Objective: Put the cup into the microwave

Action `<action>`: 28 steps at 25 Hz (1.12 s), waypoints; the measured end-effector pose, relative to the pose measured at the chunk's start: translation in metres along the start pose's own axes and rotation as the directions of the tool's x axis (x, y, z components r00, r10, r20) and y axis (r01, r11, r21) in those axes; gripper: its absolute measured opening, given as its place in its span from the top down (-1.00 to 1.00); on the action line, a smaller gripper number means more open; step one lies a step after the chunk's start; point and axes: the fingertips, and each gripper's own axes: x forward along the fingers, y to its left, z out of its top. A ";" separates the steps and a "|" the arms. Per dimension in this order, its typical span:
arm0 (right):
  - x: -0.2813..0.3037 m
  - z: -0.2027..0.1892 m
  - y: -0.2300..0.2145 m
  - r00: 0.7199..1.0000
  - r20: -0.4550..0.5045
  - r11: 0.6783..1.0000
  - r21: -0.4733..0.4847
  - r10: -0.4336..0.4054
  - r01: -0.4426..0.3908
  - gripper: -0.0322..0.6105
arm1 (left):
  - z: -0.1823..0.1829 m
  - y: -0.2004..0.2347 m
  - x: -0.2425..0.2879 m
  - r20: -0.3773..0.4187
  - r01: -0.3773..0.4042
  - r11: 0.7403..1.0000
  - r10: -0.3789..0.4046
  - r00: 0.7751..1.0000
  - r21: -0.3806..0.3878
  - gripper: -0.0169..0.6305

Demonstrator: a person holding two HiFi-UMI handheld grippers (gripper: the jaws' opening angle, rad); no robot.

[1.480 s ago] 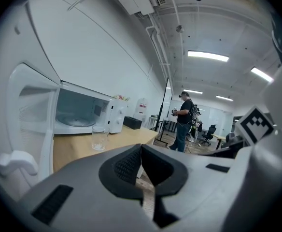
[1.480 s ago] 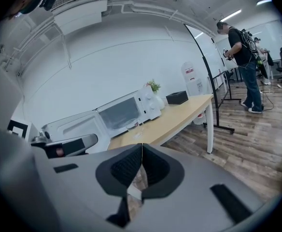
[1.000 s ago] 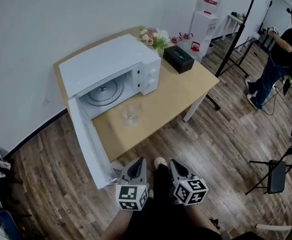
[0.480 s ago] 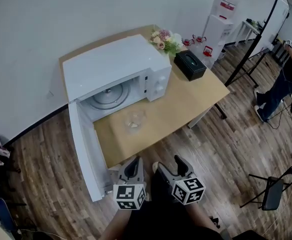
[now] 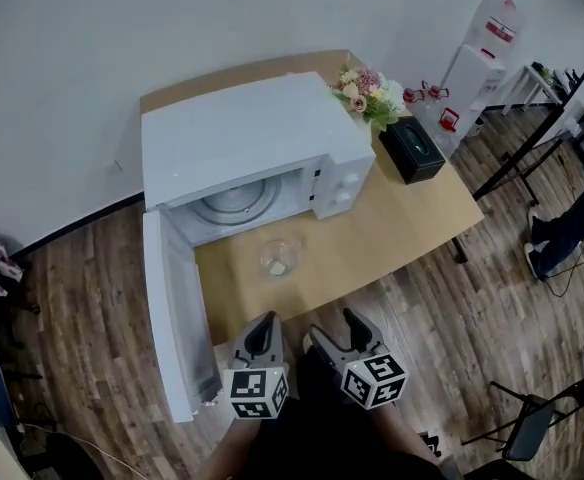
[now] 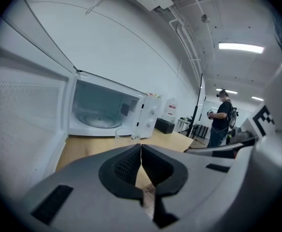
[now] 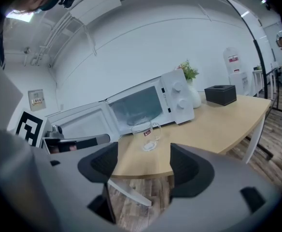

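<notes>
Your left gripper (image 6: 140,153) has its dark jaws pressed together, with nothing between them. Your right gripper (image 7: 142,164) has just been opening: its jaws stand wide apart and empty, and only the floor and the table edge show in the gap.

The clear glass cup with a handle (image 5: 280,258) stands upright on the light wooden table (image 5: 392,233), just in front of the white microwave oven (image 5: 247,133) and outside its cavity. The microwave's white door (image 5: 177,318) is swung wide open toward you, and the round glass turntable (image 5: 234,200) shows inside.

Both grippers hover in front of the microwave, nearer you than the cup and apart from it. The left one is near the door's free edge.
</notes>
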 end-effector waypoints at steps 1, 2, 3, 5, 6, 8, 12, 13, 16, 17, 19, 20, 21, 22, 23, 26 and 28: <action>0.005 0.004 -0.001 1.000 -0.005 1.000 -0.005 0.020 -0.020 -0.04 | 0.001 0.003 0.004 0.001 -0.016 1.000 0.016 1.000 -0.004 0.93; 0.010 0.007 -0.002 0.999 -0.009 0.999 -0.009 0.039 -0.039 -0.04 | 0.003 0.007 0.007 0.002 -0.032 0.999 0.032 0.999 -0.009 0.93; 0.015 0.011 -0.004 0.998 -0.014 0.998 -0.014 0.055 -0.055 -0.04 | 0.005 0.010 0.011 0.004 -0.047 0.999 0.047 0.999 -0.012 0.93; 0.023 0.017 -0.008 0.997 -0.023 0.996 -0.029 0.079 -0.079 -0.04 | 0.008 0.016 0.017 0.008 -0.078 0.997 0.078 0.997 -0.018 0.93; 0.028 0.019 -0.010 0.996 -0.030 0.995 -0.041 0.086 -0.087 -0.05 | 0.008 0.019 0.020 0.009 -0.095 0.995 0.096 0.995 -0.020 0.93; 0.037 0.024 -0.016 0.994 -0.044 0.993 -0.064 0.099 -0.102 -0.06 | 0.010 0.026 0.025 0.012 -0.132 0.991 0.132 0.991 -0.028 0.93; 0.053 0.031 -0.025 0.987 -0.069 0.986 -0.080 0.142 -0.148 -0.07 | 0.012 0.034 0.034 0.018 -0.196 0.980 0.197 0.980 -0.046 0.93; 0.058 0.031 -0.026 0.985 -0.076 0.983 -0.084 0.155 -0.161 -0.07 | 0.012 0.036 0.036 0.018 -0.211 0.976 0.212 0.977 -0.050 0.93; 0.071 0.033 -0.028 0.977 -0.098 0.974 -0.106 0.191 -0.201 -0.07 | 0.012 0.042 0.039 0.021 -0.257 0.964 0.259 0.966 -0.063 0.93; 0.076 0.033 -0.028 0.973 -0.107 0.969 -0.120 0.202 -0.215 -0.07 | 0.011 0.045 0.039 0.022 -0.274 0.959 0.276 0.961 -0.069 0.93; 0.085 0.033 -0.027 0.965 -0.126 0.958 -0.148 0.228 -0.246 -0.07 | 0.009 0.050 0.038 0.021 -0.309 0.948 0.312 0.950 -0.079 0.93; 0.089 0.032 -0.026 0.960 -0.137 0.952 -0.158 0.243 -0.264 -0.07 | 0.008 0.052 0.037 0.020 -0.328 0.941 0.331 0.943 -0.084 0.93; 0.093 0.031 -0.025 0.955 -0.148 0.945 -0.164 0.258 -0.281 -0.07 | 0.007 0.055 0.035 0.019 -0.348 0.933 0.351 0.936 -0.089 0.93; 0.097 0.031 -0.025 0.949 -0.158 0.939 -0.169 0.273 -0.298 -0.07 | 0.006 0.058 0.034 0.019 -0.368 0.925 0.371 0.928 -0.096 0.93; 0.100 0.030 -0.024 0.943 -0.167 0.933 -0.174 0.287 -0.314 -0.07 | 0.006 0.060 0.033 0.019 -0.386 0.916 0.390 0.920 -0.104 0.93; 0.109 0.028 -0.023 0.927 -0.192 0.913 -0.198 0.322 -0.357 -0.07 | 0.003 0.064 0.030 0.026 -0.432 0.893 0.439 0.898 -0.126 0.93; 0.114 0.026 -0.023 0.924 -0.198 0.904 -0.217 0.328 -0.368 -0.07 | 0.002 0.066 0.029 0.029 -0.455 0.880 0.463 0.886 -0.137 0.93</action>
